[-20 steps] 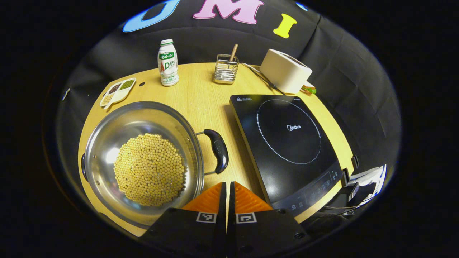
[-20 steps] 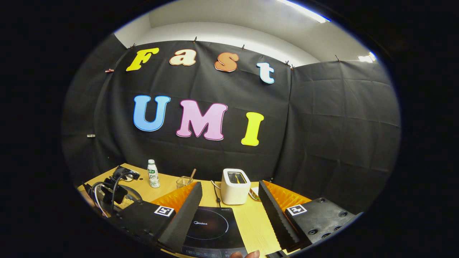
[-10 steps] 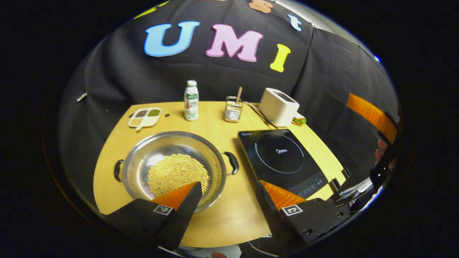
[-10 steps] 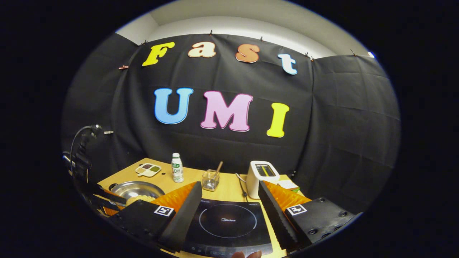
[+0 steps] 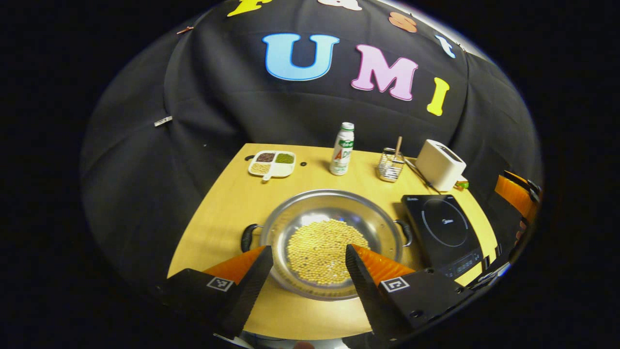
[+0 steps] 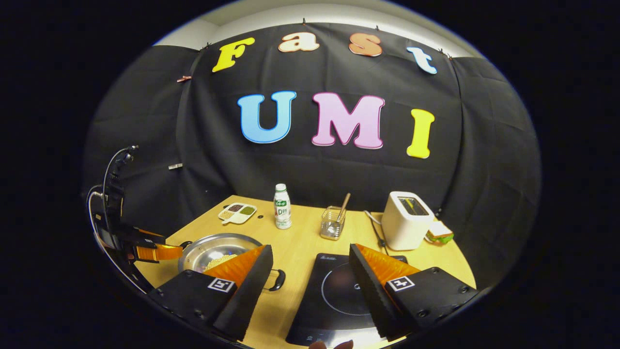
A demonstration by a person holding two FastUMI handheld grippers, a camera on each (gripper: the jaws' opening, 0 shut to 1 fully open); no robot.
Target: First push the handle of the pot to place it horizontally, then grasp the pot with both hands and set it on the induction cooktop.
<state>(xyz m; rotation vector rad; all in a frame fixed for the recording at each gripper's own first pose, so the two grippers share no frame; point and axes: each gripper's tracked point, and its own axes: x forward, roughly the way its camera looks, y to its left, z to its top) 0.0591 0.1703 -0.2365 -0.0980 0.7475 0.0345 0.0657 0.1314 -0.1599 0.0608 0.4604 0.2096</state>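
We see the round pale wooden table (image 5: 227, 203) carrying everything, with the flat black induction cooktop (image 5: 443, 232) at its right edge and the wide shiny steel pot of yellow beans (image 5: 332, 242) near the front edge, just left of the cooktop and apart from it. The pot's two black loop handles, the left handle (image 5: 247, 237) and the right handle (image 5: 406, 231), lie level across the table, so we judge the pushing step done and the two-handed grasp to be the step in hand.

Our left gripper (image 5: 307, 269) hangs released above the pot's near rim, fingers spread wide with nothing between them. Our right gripper (image 6: 310, 271) is likewise spread and empty, hanging over the near side of the cooktop.

To do this well, we should bring each gripper down to its own handle, left to left and right to right, and close both before lifting. We should lift evenly and keep the pot level, since loose beans can slide and tip the load, then set it centred on the cooktop's ring.
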